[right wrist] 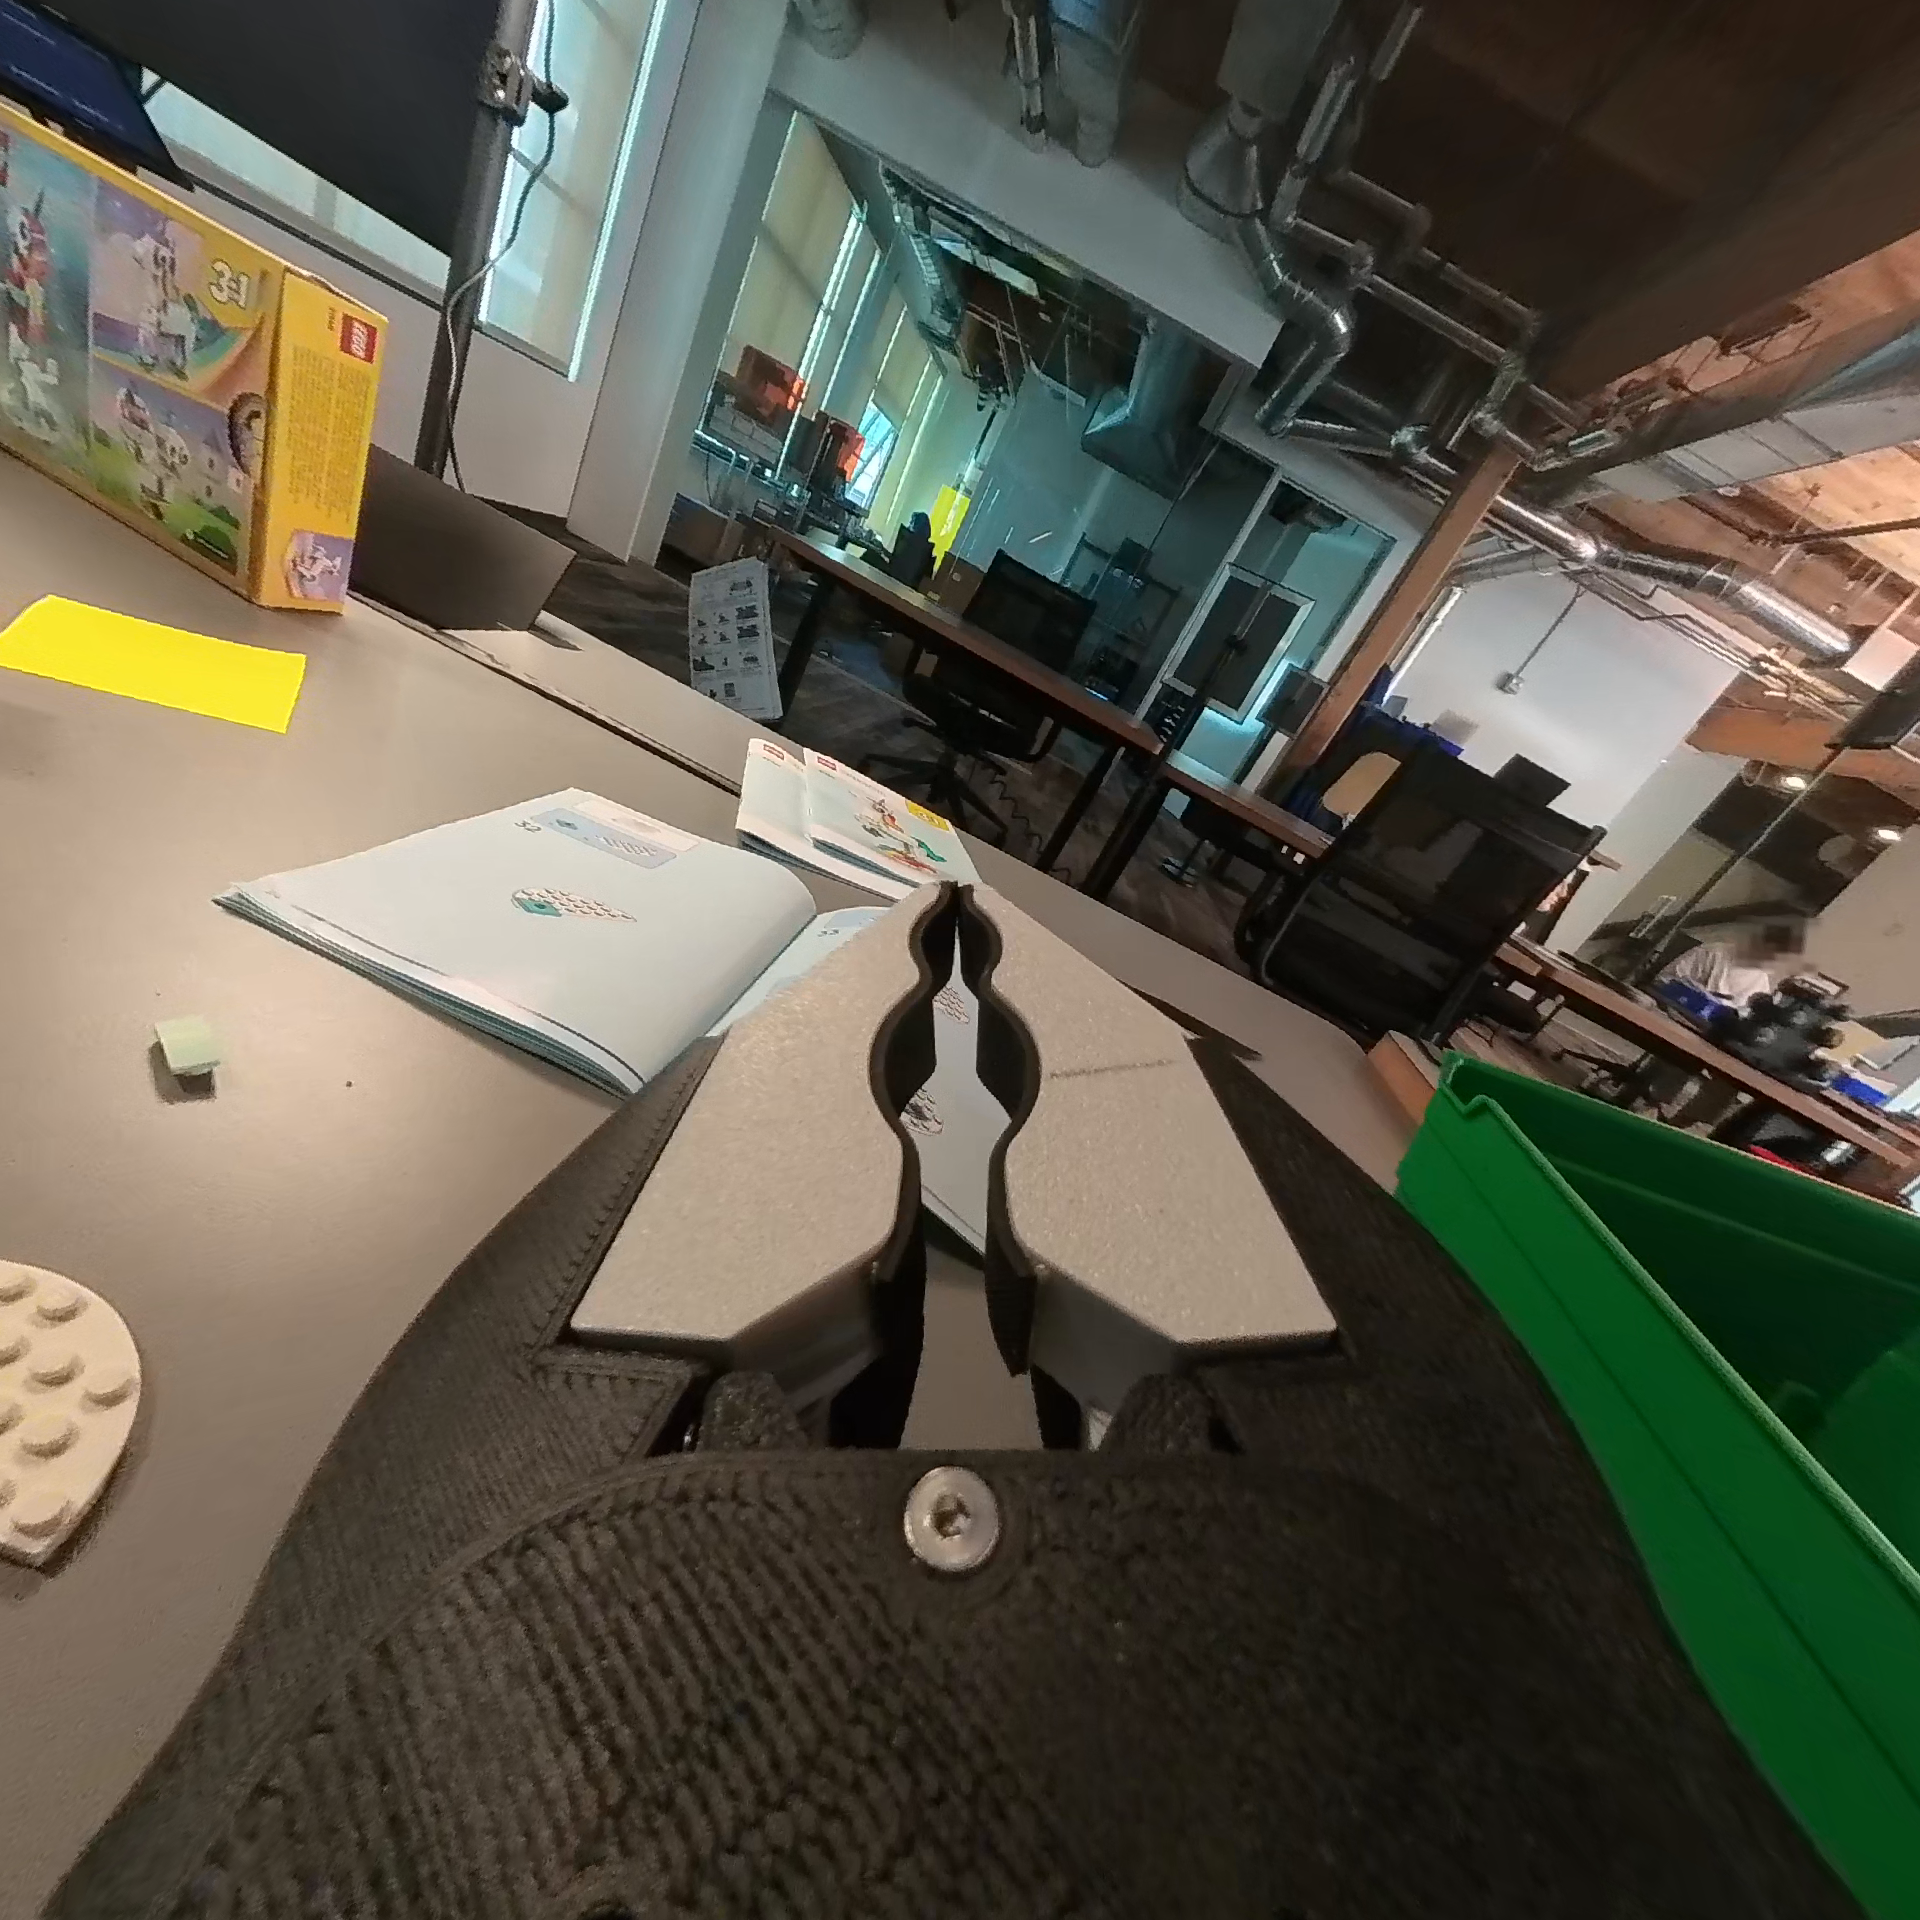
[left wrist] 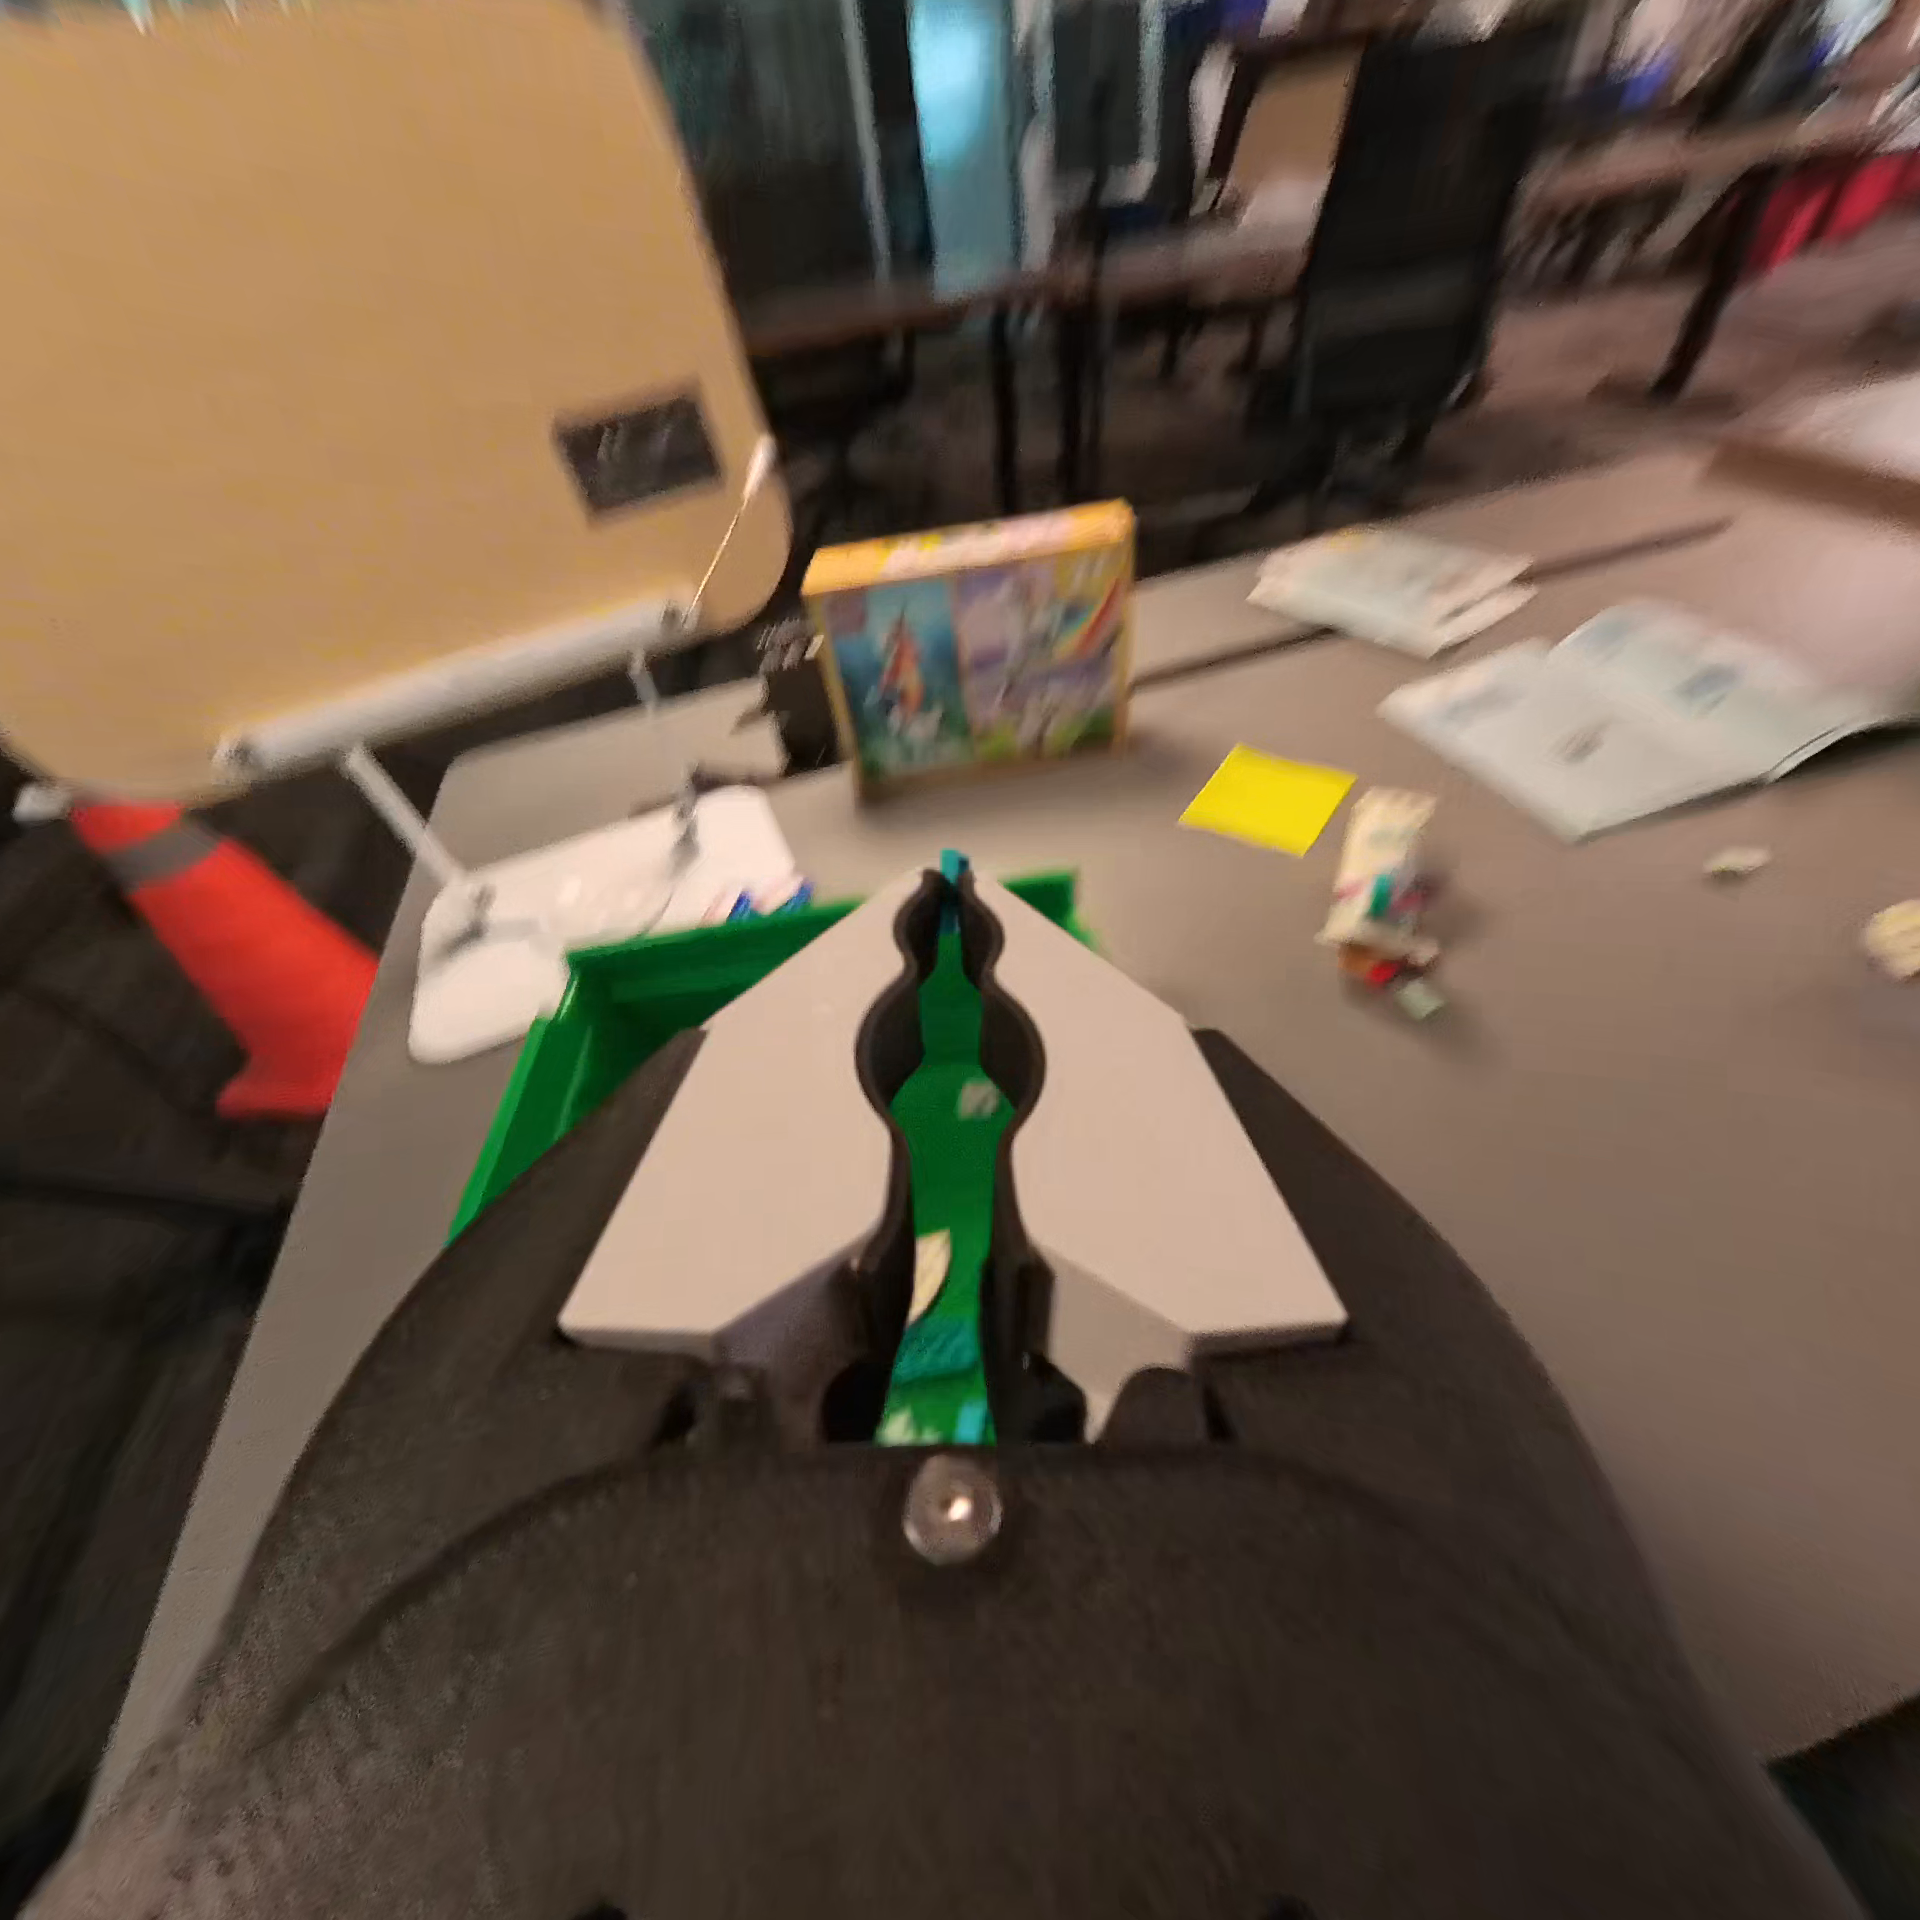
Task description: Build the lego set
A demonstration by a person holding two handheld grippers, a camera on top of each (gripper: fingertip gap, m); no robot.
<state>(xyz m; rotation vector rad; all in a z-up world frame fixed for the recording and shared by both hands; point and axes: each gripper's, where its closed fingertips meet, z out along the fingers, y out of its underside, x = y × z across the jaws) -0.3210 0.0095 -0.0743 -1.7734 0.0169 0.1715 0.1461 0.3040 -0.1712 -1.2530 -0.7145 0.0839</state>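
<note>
The left wrist view is blurred. My left gripper (left wrist: 952, 878) is shut on a small teal piece (left wrist: 952, 864) at its tips and hangs over a green bin (left wrist: 665, 987) that holds loose pieces. My right gripper (right wrist: 956, 896) is shut and empty, low over the grey table (right wrist: 416, 1195). A white rounded studded plate (right wrist: 52, 1403) lies at the left edge of the right wrist view. A small pale green piece (right wrist: 185, 1042) lies on the table near an open instruction booklet (right wrist: 540, 925). The green bin also shows in the right wrist view (right wrist: 1683, 1351), to the right of the gripper.
The yellow set box (left wrist: 977, 644) stands at the table's far side, also in the right wrist view (right wrist: 177, 353). A yellow square sheet (left wrist: 1268, 800) lies flat. An opened parts bag (left wrist: 1377, 894), more booklets (left wrist: 1392, 592) and a white lamp base (left wrist: 582, 914) share the table. About 55 cm separates my left fingertips from my right. Measured from the fingertips, the white rounded studded plate (right wrist: 52, 1403) is 15 cm or so from the right gripper and 50 cm from the left.
</note>
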